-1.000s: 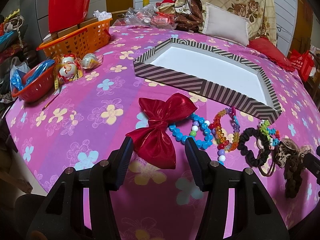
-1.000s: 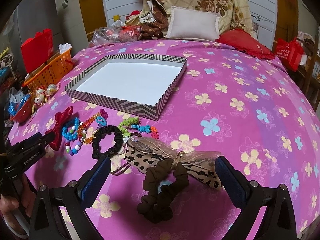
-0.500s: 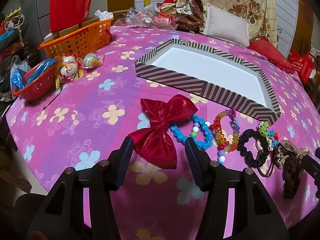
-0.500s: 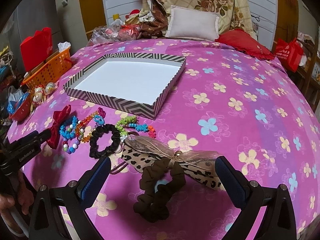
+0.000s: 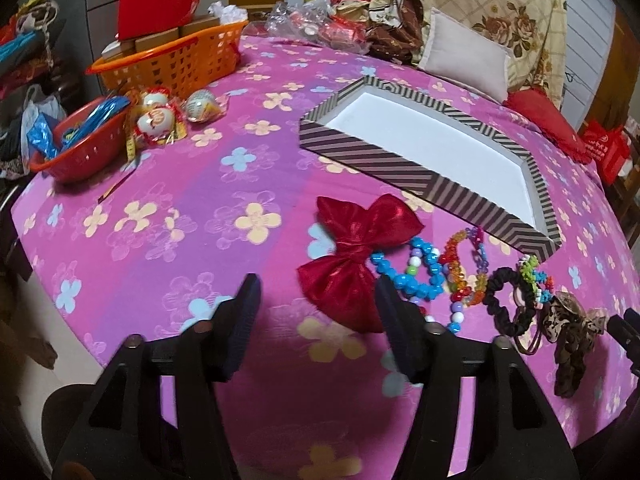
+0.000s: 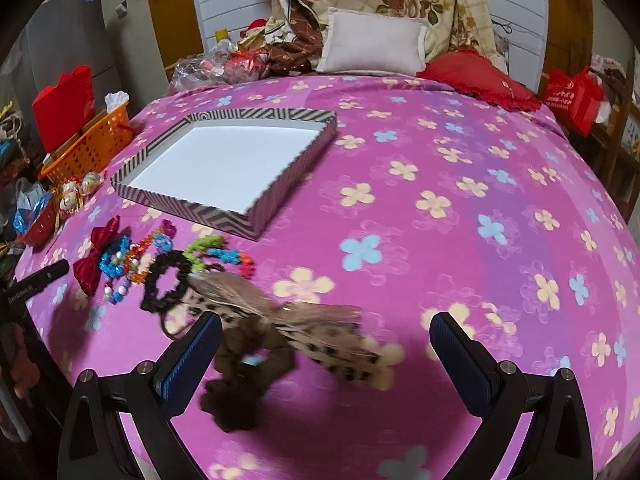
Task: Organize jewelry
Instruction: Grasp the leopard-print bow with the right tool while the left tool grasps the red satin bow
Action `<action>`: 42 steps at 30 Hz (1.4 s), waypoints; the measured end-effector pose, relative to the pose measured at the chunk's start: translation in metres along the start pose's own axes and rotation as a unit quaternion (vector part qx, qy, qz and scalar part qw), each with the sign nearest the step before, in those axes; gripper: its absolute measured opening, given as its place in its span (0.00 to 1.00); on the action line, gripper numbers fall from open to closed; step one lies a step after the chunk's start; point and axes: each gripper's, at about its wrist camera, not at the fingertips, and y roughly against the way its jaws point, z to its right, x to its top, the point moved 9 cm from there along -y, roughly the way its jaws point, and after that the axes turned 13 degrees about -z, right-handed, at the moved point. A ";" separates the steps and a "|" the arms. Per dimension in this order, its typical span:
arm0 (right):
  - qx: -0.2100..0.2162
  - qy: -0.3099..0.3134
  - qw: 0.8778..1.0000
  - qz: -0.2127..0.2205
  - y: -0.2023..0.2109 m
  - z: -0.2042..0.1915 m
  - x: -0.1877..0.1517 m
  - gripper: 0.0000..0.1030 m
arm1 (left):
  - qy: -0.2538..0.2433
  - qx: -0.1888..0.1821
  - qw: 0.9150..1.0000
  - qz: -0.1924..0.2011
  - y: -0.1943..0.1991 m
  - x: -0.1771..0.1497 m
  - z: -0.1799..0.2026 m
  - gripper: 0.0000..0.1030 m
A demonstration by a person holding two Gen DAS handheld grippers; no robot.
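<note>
A striped box lid with a white inside (image 5: 432,160) (image 6: 224,160) lies on the pink flowered bedspread. In front of it lie in a row a red bow (image 5: 352,256) (image 6: 94,256), a blue bead bracelet (image 5: 412,276), an orange bead bracelet (image 5: 464,268), a black scrunchie (image 5: 508,300) (image 6: 168,280), a green and blue bead string (image 6: 218,252), a leopard bow (image 6: 304,328) and a brown scrunchie (image 6: 236,376). My left gripper (image 5: 316,296) is open, just left of the red bow. My right gripper (image 6: 326,332) is open wide above the leopard bow and brown scrunchie.
An orange basket (image 5: 172,60) with boxes and a red bag, a red bowl (image 5: 80,148) and wrapped round sweets (image 5: 160,120) stand at the far left. Pillows (image 6: 376,44) and bags are piled at the head of the bed. A red bag (image 6: 572,96) hangs right.
My left gripper has shifted left, so the red bow now sits toward its right finger. My right gripper has moved right and forward; the leopard bow and brown scrunchie look blurred.
</note>
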 end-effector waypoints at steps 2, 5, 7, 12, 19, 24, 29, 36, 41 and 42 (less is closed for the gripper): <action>0.002 0.004 1.000 -0.003 -0.002 0.002 -0.003 1.00 | 0.005 -0.004 1.000 -0.003 -0.001 0.001 -0.003 0.63; 0.018 0.007 1.000 -0.008 -0.007 0.001 -0.008 1.00 | 0.006 -0.008 1.000 -0.014 -0.006 0.004 -0.003 0.63; 0.032 0.010 0.999 -0.011 -0.011 -0.004 -0.010 1.00 | -0.001 -0.010 1.000 -0.023 -0.009 0.007 0.001 0.63; 0.033 0.037 0.999 -0.020 -0.022 -0.020 -0.013 1.00 | -0.028 0.006 0.999 -0.026 -0.016 0.018 0.010 0.66; 0.028 0.053 0.998 -0.035 -0.041 -0.029 -0.011 1.00 | -0.028 0.020 0.998 -0.052 -0.042 0.020 0.003 0.66; 0.030 0.051 0.997 -0.042 -0.050 -0.033 -0.007 1.00 | -0.020 0.016 0.998 -0.056 -0.050 0.021 0.000 0.66; 0.029 0.051 0.997 -0.052 -0.059 -0.036 -0.007 1.00 | -0.022 0.013 0.998 -0.061 -0.057 0.021 0.003 0.66; 0.013 0.059 0.997 -0.049 -0.062 -0.036 -0.009 1.00 | -0.030 0.022 0.998 -0.054 -0.059 0.023 0.004 0.66; -0.001 0.061 0.997 -0.050 -0.063 -0.035 -0.009 1.00 | -0.032 0.025 0.998 -0.052 -0.059 0.023 0.005 0.66; -0.003 0.063 0.997 -0.050 -0.063 -0.035 -0.009 1.00 | -0.032 0.025 0.998 -0.052 -0.059 0.023 0.005 0.66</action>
